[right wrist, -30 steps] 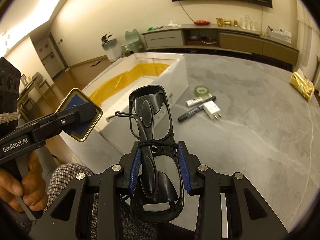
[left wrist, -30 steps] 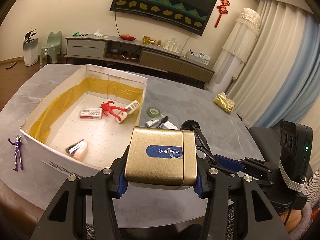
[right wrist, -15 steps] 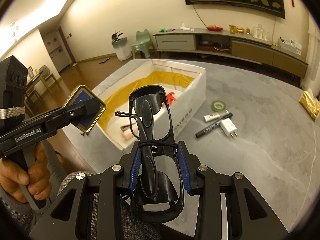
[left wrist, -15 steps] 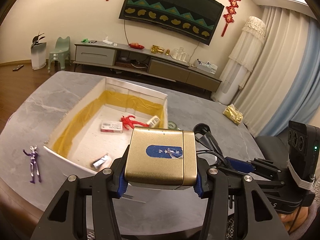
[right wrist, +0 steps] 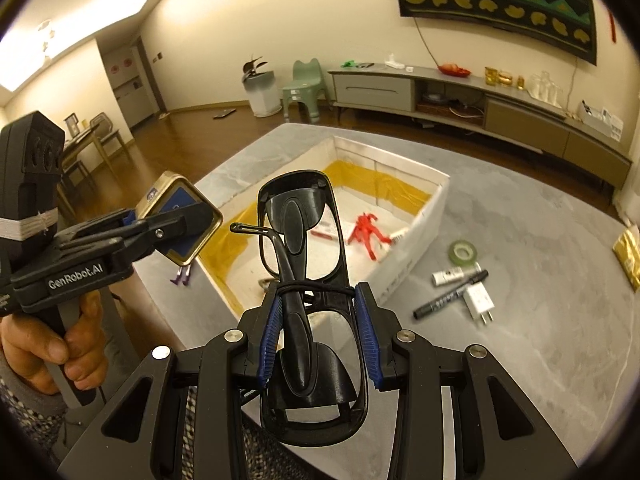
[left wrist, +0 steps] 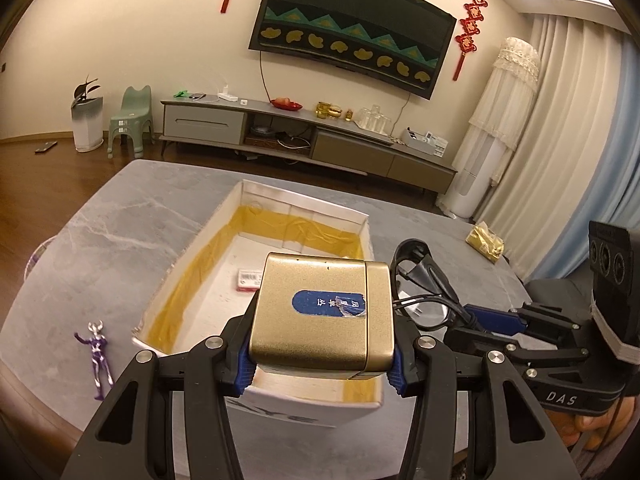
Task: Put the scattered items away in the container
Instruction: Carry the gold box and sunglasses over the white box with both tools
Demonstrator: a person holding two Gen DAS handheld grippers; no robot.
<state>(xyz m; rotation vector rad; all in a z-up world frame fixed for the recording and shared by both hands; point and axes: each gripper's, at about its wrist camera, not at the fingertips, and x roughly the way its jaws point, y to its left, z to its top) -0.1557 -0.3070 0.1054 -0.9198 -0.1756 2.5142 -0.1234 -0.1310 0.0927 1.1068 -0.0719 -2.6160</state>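
Two grippers are both loaded: the left gripper (left wrist: 320,364) has its blue pads clamped on a gold tin (left wrist: 322,316) with a blue oval label, and the right gripper (right wrist: 318,336) is closed on folded black glasses (right wrist: 306,280), both above the near end of the white box (right wrist: 416,240). Inside its yellow-lined walls lie one red figure (right wrist: 366,230) and one red-and-white packet (left wrist: 250,280). On the grey table (right wrist: 540,300) sit one tape roll (right wrist: 463,251), one black marker (right wrist: 450,294), one white tube (right wrist: 450,277), one charger plug (right wrist: 480,302), one gold pouch (left wrist: 485,242) and one purple figure (left wrist: 97,354). The left handle reads "GenRobot.AI".
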